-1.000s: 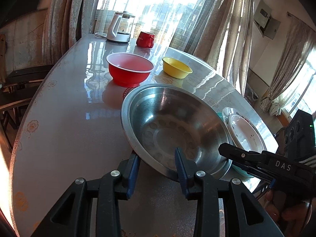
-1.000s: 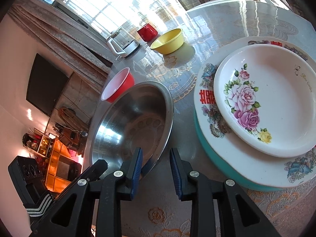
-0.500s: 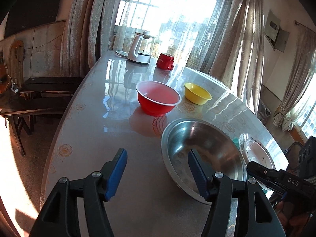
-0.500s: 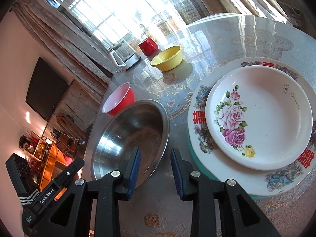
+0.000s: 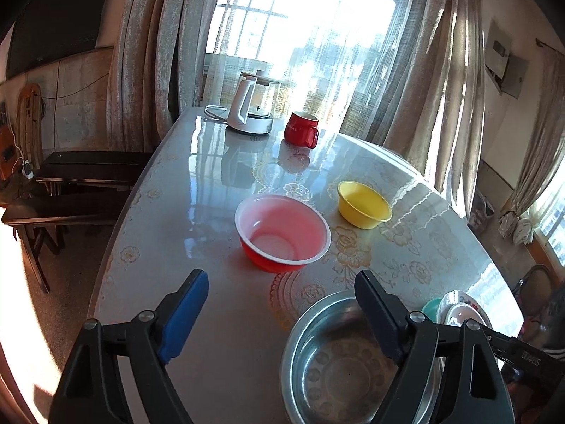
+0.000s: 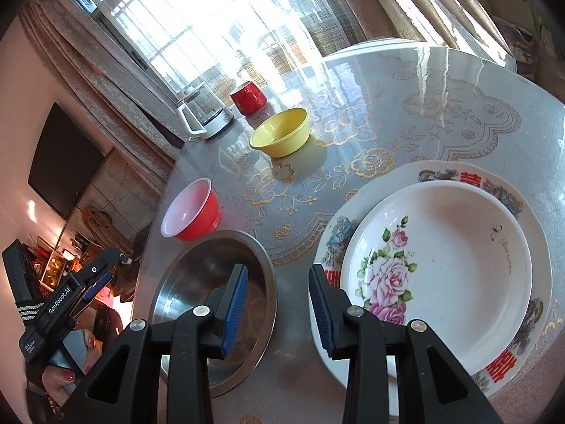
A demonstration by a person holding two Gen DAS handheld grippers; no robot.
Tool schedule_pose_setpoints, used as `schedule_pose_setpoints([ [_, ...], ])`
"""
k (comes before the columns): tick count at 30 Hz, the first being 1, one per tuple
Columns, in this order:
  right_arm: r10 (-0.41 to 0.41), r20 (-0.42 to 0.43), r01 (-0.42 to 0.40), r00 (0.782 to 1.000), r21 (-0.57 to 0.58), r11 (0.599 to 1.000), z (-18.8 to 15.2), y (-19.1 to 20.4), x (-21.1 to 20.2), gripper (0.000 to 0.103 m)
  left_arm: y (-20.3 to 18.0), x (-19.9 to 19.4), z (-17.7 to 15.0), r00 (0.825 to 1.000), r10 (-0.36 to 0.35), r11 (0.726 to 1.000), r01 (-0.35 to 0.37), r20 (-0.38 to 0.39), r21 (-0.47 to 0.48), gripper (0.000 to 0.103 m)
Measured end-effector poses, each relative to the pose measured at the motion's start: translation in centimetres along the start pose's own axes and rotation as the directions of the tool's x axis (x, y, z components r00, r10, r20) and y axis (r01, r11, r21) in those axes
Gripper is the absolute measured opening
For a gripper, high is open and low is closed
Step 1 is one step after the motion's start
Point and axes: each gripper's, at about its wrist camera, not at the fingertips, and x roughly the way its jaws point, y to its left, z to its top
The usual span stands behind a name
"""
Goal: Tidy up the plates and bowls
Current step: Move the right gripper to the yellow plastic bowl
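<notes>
Both grippers stand empty. Left gripper (image 5: 280,291): jaws have just been opening, now spread wide above the table (image 5: 197,190), nothing between them; right finger overlaps the steel bowl (image 5: 335,367) in view. Right gripper (image 6: 277,281): jaws have just been opening a little, parted, nothing pinched, poised over the gap between steel bowl and stacked plates. Flowered plate (image 6: 441,268) rests on a larger patterned plate (image 6: 459,175). Red bowl (image 5: 282,235) sits just beyond the steel bowl; yellow bowl (image 5: 363,205) beyond that. Red mug (image 5: 301,129) and kettle (image 5: 252,106) stand at the far edge.
</notes>
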Motion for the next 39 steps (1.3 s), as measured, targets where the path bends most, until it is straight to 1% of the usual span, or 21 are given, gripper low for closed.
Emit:
schedule_pose_setpoints([
  [1, -0.007, -0.008, 0.007, 1.000, -0.001, 1.000, 0.6, -0.1, 0.3, 0.038, -0.3, 0.3, 0.3, 1.000, -0.010, 1.000, 0.010, -0.001, 0.001, 0.086],
  [5, 0.014, -0.056, -0.012, 0.998, 0.024, 1.000, 3.2, -0.8, 2.2, 0.038, -1.9, 1.9, 1.2, 0.999, -0.039, 0.999, 0.040, -0.038, 0.034, 0.088],
  [8, 0.000, -0.076, 0.002, 0.997, 0.033, 0.999, 5.6, -1.3, 3.5, 0.038, -2.9, 3.0, 1.9, 0.997, -0.053, 0.997, 0.056, -0.060, 0.053, 0.088],
  [9, 0.002, -0.076, 0.000, 0.997, 0.025, 1.000, 6.4, -1.3, 3.9, 0.038, -3.2, 3.4, 2.2, 0.996, -0.053, 0.997, 0.057, -0.068, 0.057, 0.088],
  [11, -0.025, -0.079, 0.026, 0.997, 0.011, 1.000, 7.8, -1.2, 4.8, 0.038, -3.8, 3.8, 2.8, 0.997, -0.051, 0.996, 0.055, -0.063, 0.072, 0.088],
  [13, -0.003, -0.088, 0.004, 0.996, 0.013, 1.000, 9.2, -1.3, 5.9, 0.038, -4.1, 4.3, 3.4, 0.997, -0.050, 0.995, 0.055, -0.066, 0.080, 0.088],
  [16, 0.020, -0.110, -0.013, 0.994, 0.067, 0.998, 11.1, -2.1, 7.9, 0.038, -4.2, 5.0, 4.3, 0.995, -0.060, 0.996, 0.065, -0.081, 0.065, 0.088],
  [19, 0.019, -0.133, -0.004, 0.991, 0.110, 0.994, 12.8, -2.9, 10.2, 0.038, -4.5, 5.8, 5.1, 0.994, -0.058, 0.996, 0.064, -0.094, 0.061, 0.088],
  [22, 0.021, -0.157, 0.003, 0.987, 0.150, 0.989, 14.4, -3.3, 12.6, 0.038, -4.7, 6.6, 5.9, 0.993, -0.042, 0.997, 0.050, -0.112, 0.064, 0.089],
  [25, 0.017, -0.166, 0.010, 0.986, 0.162, 0.987, 15.8, -3.4, 14.6, 0.038, -5.1, 7.5, 6.4, 0.991, -0.024, 0.996, 0.034, -0.129, 0.078, 0.090],
  [29, 0.016, -0.176, 0.018, 0.984, 0.185, 0.983, 17.2, -3.8, 17.0, 0.038, -5.6, 8.5, 6.8, 0.989, -0.012, 0.996, 0.025, -0.151, 0.082, 0.090],
  [33, 0.047, -0.199, 0.000, 0.979, 0.230, 0.973, 18.1, -4.1, 19.6, 0.038, -6.0, 9.5, 7.3, 0.985, -0.015, 0.998, 0.026, -0.172, 0.065, 0.090],
  [37, 0.028, -0.217, 0.022, 0.976, 0.222, 0.975, 18.4, -4.1, 21.5, 0.038, -6.9, 10.5, 8.0, 0.984, -0.017, 0.997, 0.029, -0.177, 0.066, 0.090],
  [39, 0.037, -0.229, 0.013, 0.973, 0.212, 0.977, 17.9, -4.1, 21.8, 0.032, -7.5, 11.3, 8.3, 0.984, -0.012, 0.997, 0.027, -0.179, 0.077, 0.090],
])
